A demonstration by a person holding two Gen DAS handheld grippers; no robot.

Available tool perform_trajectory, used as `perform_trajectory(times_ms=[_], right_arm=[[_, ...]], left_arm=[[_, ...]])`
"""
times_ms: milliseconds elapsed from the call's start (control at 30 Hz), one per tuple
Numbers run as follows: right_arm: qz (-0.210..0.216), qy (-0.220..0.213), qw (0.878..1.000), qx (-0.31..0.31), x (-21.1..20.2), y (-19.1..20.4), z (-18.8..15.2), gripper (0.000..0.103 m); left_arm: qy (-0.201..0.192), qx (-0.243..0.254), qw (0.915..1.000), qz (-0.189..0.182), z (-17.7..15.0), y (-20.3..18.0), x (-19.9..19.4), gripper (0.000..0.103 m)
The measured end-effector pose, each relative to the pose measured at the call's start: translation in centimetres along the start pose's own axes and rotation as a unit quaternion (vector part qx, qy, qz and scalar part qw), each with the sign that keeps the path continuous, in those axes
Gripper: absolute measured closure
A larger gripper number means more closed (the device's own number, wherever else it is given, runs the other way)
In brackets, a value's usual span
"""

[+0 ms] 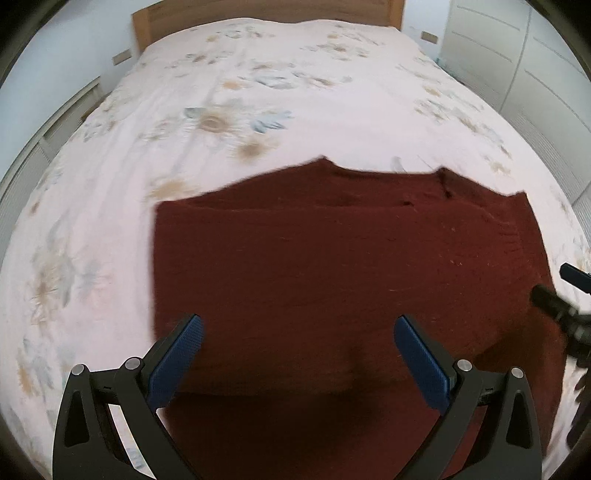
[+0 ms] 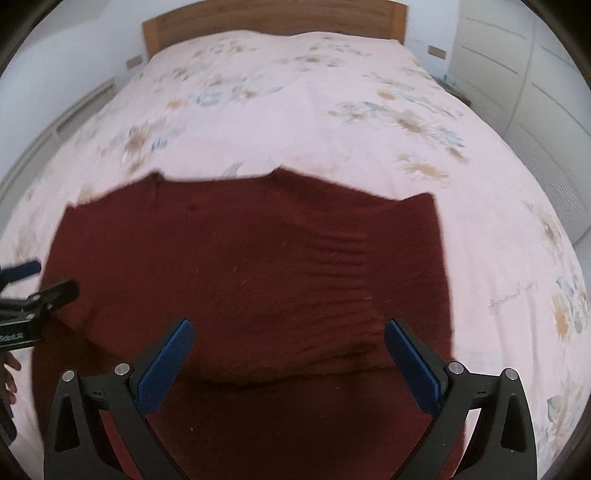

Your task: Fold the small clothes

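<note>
Sweater (image 1: 332, 258) flat; both tongs (image 1: 298, 330) (image 2: 289, 332) wide, empty.

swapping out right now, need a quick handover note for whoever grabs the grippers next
Left gripper: jaws wide open, nothing between them, above the near part of the garment.
Right gripper: jaws wide open, empty as well, above the same garment.
Dark red knit garment: lies flat on the floral bedspread, near the foot of the bed, neckline toward the wooden headboard.
Done: a fold edge crosses the near part, so the bottom looks folded up and released.
Left: probably further folds to make it compact; judge from the cloth.
</note>
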State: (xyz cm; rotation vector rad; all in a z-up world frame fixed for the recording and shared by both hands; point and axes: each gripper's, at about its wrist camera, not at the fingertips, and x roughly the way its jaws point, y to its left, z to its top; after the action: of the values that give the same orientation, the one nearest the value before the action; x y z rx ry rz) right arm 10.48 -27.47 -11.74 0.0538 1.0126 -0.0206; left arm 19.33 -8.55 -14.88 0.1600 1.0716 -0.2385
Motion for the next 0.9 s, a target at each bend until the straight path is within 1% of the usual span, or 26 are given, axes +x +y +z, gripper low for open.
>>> perform_trajectory(times_ms=[67, 167, 200, 267, 300, 433, 533, 567, 633, 700, 800, 900], right_arm=[[-0.013, 0.011, 1.0, -0.02, 1.6, 1.1, -0.8, 0.0], [-0.026, 0.029, 0.999, -0.03, 3.3, 1.1, -2.0, 0.0], [-0.024, 0.03, 0.999, -0.026, 3.6, 0.7, -2.3, 0.0], [-0.012, 0.027, 1.0, -0.004, 3.8, -1.0, -2.8, 0.0], [-0.014, 0.026, 1.0, 0.006, 3.8, -2.0, -3.0, 0.0], [-0.022, 0.021, 0.999, 0.026, 3.5, -5.1, -3.0, 0.0], [-0.014, 0.016, 0.999, 0.038, 3.1, -6.8, -3.2, 0.0], [-0.018, 0.014, 0.999, 0.037, 2.9, -6.9, -3.3, 0.0], [-0.039, 0.016, 0.999, 0.032, 2.9, -7.3, -3.5, 0.0], [-0.039, 0.02, 0.998, 0.04, 2.8, -7.8, -3.7, 0.0], [-0.03, 0.014, 0.998, 0.057, 1.1, -8.9, -4.4, 0.0], [-0.022, 0.005, 0.999, 0.049, -1.7, -9.6, -5.5, 0.0]], left_arm=[[0.01, 0.006, 0.9999, 0.008, -0.1, -0.8, 1.4, 0.001], [0.037, 0.004, 0.9992, 0.012, -1.2, -0.6, 4.0, 0.001], [0.039, 0.006, 0.999, 0.018, -1.6, -0.5, 4.4, 0.001], [0.031, 0.012, 0.9988, 0.035, -2.1, -0.1, 4.5, 0.001], [0.031, 0.013, 0.9985, 0.044, -2.3, 0.3, 4.6, 0.001], [0.033, 0.003, 0.9991, 0.028, -2.6, 2.2, 4.4, 0.001], [0.031, -0.001, 0.9994, 0.015, -2.9, 3.3, 4.4, 0.001], [0.03, -0.003, 0.9995, 0.01, -2.9, 3.8, 4.4, 0.001], [0.032, -0.014, 0.9994, 0.002, -3.0, 4.5, 4.5, 0.001], [0.041, -0.029, 0.9987, -0.001, -2.9, 4.9, 4.5, 0.001], [0.046, -0.036, 0.9983, 0.003, -2.5, 5.1, 3.5, 0.001], [0.044, -0.041, 0.9981, -0.006, -3.0, 5.4, 1.6, 0.001]])
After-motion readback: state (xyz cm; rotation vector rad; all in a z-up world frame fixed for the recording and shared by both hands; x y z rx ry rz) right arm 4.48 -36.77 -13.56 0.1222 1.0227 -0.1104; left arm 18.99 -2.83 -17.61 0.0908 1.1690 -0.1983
